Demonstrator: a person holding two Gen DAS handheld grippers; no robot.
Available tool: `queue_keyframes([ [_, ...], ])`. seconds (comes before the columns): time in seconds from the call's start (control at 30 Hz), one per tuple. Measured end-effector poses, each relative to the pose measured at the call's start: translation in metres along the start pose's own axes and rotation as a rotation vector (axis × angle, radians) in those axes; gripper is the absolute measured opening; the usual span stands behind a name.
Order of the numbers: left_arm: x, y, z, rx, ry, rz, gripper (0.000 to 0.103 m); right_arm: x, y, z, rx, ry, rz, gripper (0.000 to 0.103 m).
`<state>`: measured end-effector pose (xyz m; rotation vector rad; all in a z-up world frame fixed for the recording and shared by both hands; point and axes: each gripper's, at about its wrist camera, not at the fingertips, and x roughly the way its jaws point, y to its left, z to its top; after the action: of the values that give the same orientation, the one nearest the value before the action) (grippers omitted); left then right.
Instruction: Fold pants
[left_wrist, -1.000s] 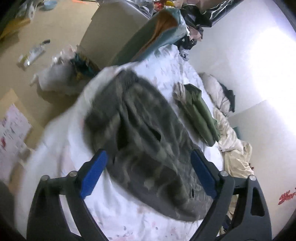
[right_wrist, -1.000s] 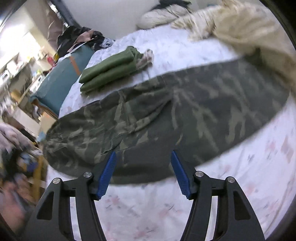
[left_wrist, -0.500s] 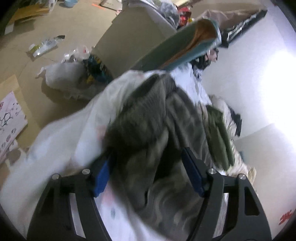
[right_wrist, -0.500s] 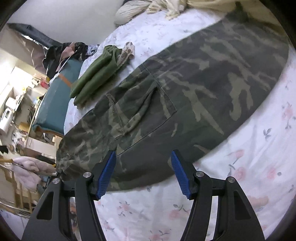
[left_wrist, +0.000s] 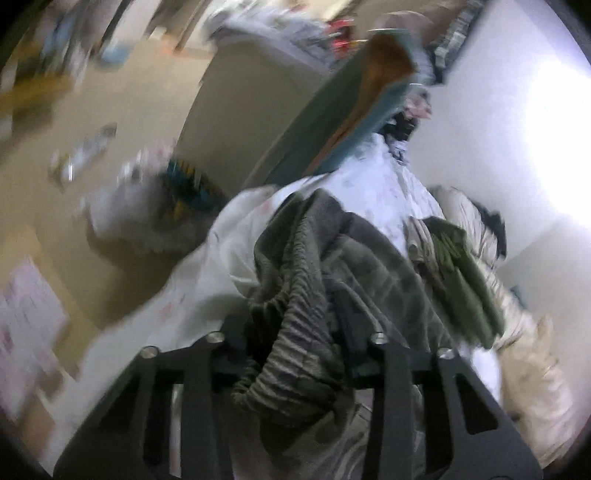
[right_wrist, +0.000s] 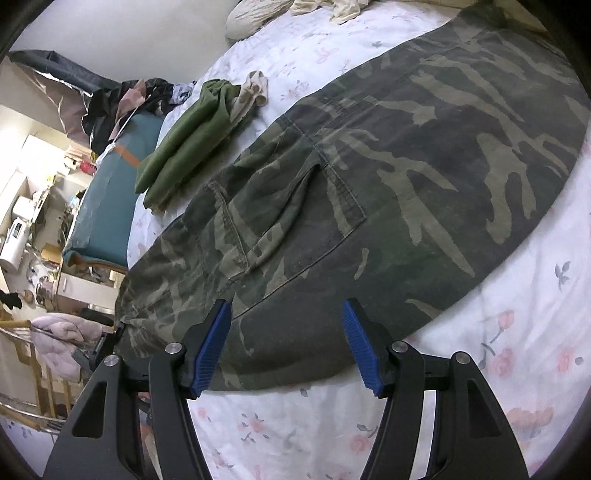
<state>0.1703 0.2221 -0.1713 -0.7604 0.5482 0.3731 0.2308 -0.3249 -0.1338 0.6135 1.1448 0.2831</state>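
Now the left gripper (left_wrist: 295, 354) has just closed its jaws on the camouflage pants' (right_wrist: 369, 192) bunched waistband near the bed (right_wrist: 480, 369) edge, while the right gripper (right_wrist: 286, 345), jaws open and empty, must next pinch the near hem.

My right tongs (right_wrist: 286, 347) are matte black plastic arms with cut-out slots, silver screw heads at the joints and ribbed blue pads (right_wrist: 360, 350) on the inside. My left tongs (left_wrist: 291, 343) have the same black frame and silver screws.
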Motion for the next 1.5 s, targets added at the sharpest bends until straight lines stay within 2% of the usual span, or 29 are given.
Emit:
queue_keyframes([
  [0.07, -0.014, -0.022, 0.003, 0.096, -0.039, 0.002, 0.027, -0.002, -0.001, 0.001, 0.002, -0.004, 0.004, 0.065],
  [0.1, -0.019, -0.028, 0.004, 0.111, -0.048, 0.002, 0.027, -0.003, -0.001, 0.001, 0.003, -0.007, 0.008, 0.065],
  [0.2, -0.025, -0.041, 0.007, 0.184, -0.024, 0.051, 0.024, -0.008, -0.005, 0.001, 0.017, -0.024, 0.028, 0.065],
  [0.27, -0.025, -0.037, 0.012, 0.14, -0.005, 0.033, 0.023, -0.015, -0.02, -0.001, 0.082, -0.044, 0.066, 0.065],
  [0.3, -0.027, -0.037, 0.015, 0.128, 0.003, 0.046, 0.023, -0.019, -0.03, -0.004, 0.123, -0.056, 0.068, 0.065],
  [0.37, -0.03, -0.039, 0.017, 0.12, 0.009, 0.046, 0.023, -0.023, -0.056, -0.015, 0.242, -0.089, 0.06, 0.071],
  [0.47, -0.032, -0.047, 0.017, 0.113, 0.009, 0.07, 0.023, -0.008, -0.09, -0.037, 0.421, -0.089, 0.089, 0.075],
  [0.53, -0.032, -0.048, 0.016, 0.107, 0.015, 0.078, 0.023, 0.006, -0.104, -0.038, 0.476, -0.076, 0.094, 0.075],
  [0.63, -0.029, -0.05, 0.018, 0.113, 0.028, 0.094, 0.023, 0.002, -0.115, -0.013, 0.458, -0.181, 0.098, 0.075],
  [0.73, -0.028, -0.05, 0.018, 0.136, 0.026, 0.102, 0.023, -0.005, -0.142, 0.012, 0.505, -0.322, 0.151, 0.073],
  [0.8, -0.027, -0.051, 0.018, 0.16, 0.028, 0.111, 0.023, -0.011, -0.157, 0.027, 0.511, -0.38, 0.159, 0.069],
  [0.93, -0.023, -0.054, 0.02, 0.182, 0.049, 0.128, 0.024, -0.038, -0.207, 0.067, 0.544, -0.485, 0.104, 0.057],
  [1.03, -0.018, -0.059, 0.023, 0.196, 0.067, 0.145, 0.024, -0.057, -0.244, 0.098, 0.54, -0.516, 0.066, 0.051],
  [1.13, -0.014, -0.059, 0.025, 0.177, 0.094, 0.163, 0.024, -0.072, -0.271, 0.128, 0.492, -0.526, 0.026, 0.051],
  [1.2, -0.011, -0.05, 0.031, 0.072, 0.138, 0.151, 0.023, -0.081, -0.291, 0.143, 0.484, -0.553, 0.01, 0.051],
  [1.23, -0.011, -0.048, 0.034, 0.053, 0.15, 0.157, 0.023, -0.084, -0.3, 0.148, 0.489, -0.563, 0.014, 0.051],
  [1.3, -0.011, -0.055, 0.036, 0.09, 0.16, 0.173, 0.023, -0.09, -0.325, 0.159, 0.513, -0.585, 0.06, 0.051],
  [1.37, -0.013, -0.064, 0.036, 0.144, 0.161, 0.193, 0.024, -0.095, -0.337, 0.168, 0.518, -0.599, 0.028, 0.045],
  [1.4, -0.015, -0.067, 0.035, 0.153, 0.158, 0.198, 0.024, -0.098, -0.343, 0.172, 0.529, -0.603, 0.016, 0.037],
  [1.43, -0.015, -0.068, 0.034, 0.16, 0.155, 0.204, 0.024, -0.099, -0.347, 0.176, 0.542, -0.599, -0.004, 0.022],
  [1.47, -0.015, -0.069, 0.033, 0.168, 0.154, 0.212, 0.024, -0.099, -0.352, 0.18, 0.56, -0.586, -0.016, 0.013],
  [1.5, -0.015, -0.07, 0.032, 0.177, 0.156, 0.219, 0.024, -0.1, -0.352, 0.182, 0.556, -0.571, -0.008, 0.01],
])
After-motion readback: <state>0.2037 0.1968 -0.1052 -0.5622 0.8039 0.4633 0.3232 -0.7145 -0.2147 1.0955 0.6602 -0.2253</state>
